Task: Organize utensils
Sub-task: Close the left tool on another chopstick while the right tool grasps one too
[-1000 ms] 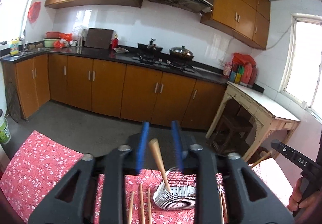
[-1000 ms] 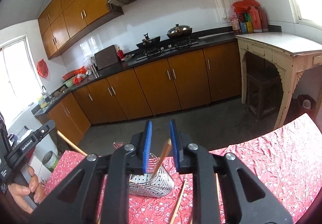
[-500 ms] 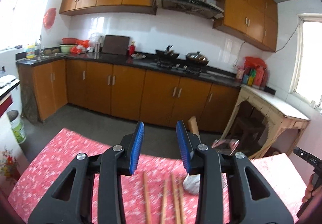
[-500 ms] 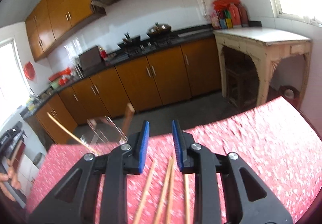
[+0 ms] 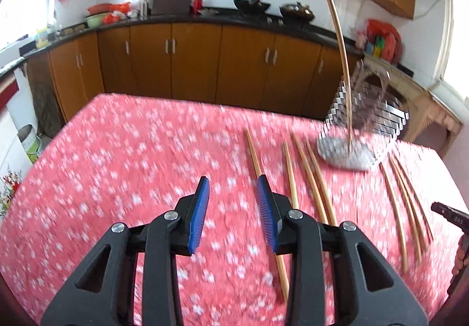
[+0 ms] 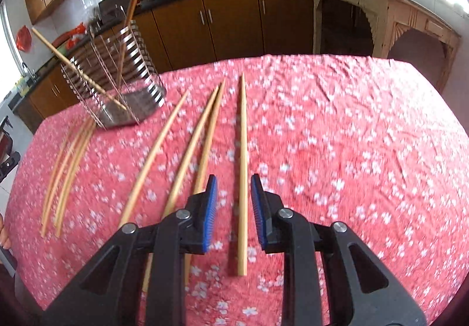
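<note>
My left gripper (image 5: 233, 197) has its fingers spread over the red table (image 5: 117, 164), pinching nothing. My right gripper (image 6: 233, 197) is spread too, straddling 1 chopstick (image 6: 242, 150) lying flat. The wire holder (image 6: 117, 85) stands near the table's far edge.

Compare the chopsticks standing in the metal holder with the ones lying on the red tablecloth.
Pose: the chopsticks in the holder lean upright against its wire sides, while the loose chopsticks lie flat on the tablecloth.
Number: two show in the wire holder; seven lie outside.
Spread: the held pair cross; the loose ones run roughly parallel.
Both sets are plain light wood of similar length.
</note>
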Action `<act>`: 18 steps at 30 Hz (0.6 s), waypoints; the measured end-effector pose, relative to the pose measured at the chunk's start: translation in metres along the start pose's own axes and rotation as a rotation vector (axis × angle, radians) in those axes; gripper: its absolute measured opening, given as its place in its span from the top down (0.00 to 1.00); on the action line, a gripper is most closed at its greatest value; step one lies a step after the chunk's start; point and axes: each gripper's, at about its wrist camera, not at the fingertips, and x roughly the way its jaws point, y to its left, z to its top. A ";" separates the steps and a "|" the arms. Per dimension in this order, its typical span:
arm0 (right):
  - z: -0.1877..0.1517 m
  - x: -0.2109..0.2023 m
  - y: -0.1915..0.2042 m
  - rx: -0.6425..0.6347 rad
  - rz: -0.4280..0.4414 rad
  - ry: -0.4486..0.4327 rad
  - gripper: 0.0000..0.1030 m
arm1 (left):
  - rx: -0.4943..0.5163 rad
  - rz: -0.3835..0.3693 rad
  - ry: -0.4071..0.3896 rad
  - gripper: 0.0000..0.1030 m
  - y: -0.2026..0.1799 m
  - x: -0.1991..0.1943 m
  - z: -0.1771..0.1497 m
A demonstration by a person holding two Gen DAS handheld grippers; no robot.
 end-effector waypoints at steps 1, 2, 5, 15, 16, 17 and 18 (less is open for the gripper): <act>-0.004 0.003 -0.002 0.000 -0.002 0.007 0.76 | 0.005 -0.009 0.013 0.66 -0.002 0.001 -0.005; -0.009 0.003 -0.002 -0.001 -0.005 0.011 0.76 | 0.008 -0.020 0.026 0.66 -0.004 0.003 -0.009; -0.018 0.005 -0.001 -0.017 -0.019 0.022 0.76 | 0.025 -0.033 0.046 0.66 -0.008 0.002 -0.025; -0.037 0.003 -0.001 -0.060 -0.066 0.020 0.76 | 0.051 -0.057 0.108 0.66 -0.022 0.007 -0.046; -0.038 0.003 0.000 -0.066 -0.069 0.020 0.76 | 0.055 -0.057 0.115 0.66 -0.023 0.009 -0.047; -0.039 0.002 0.000 -0.074 -0.072 0.019 0.76 | 0.057 -0.059 0.127 0.66 -0.025 0.011 -0.048; -0.038 0.003 0.003 -0.078 -0.074 0.019 0.76 | 0.058 -0.058 0.137 0.66 -0.026 0.013 -0.049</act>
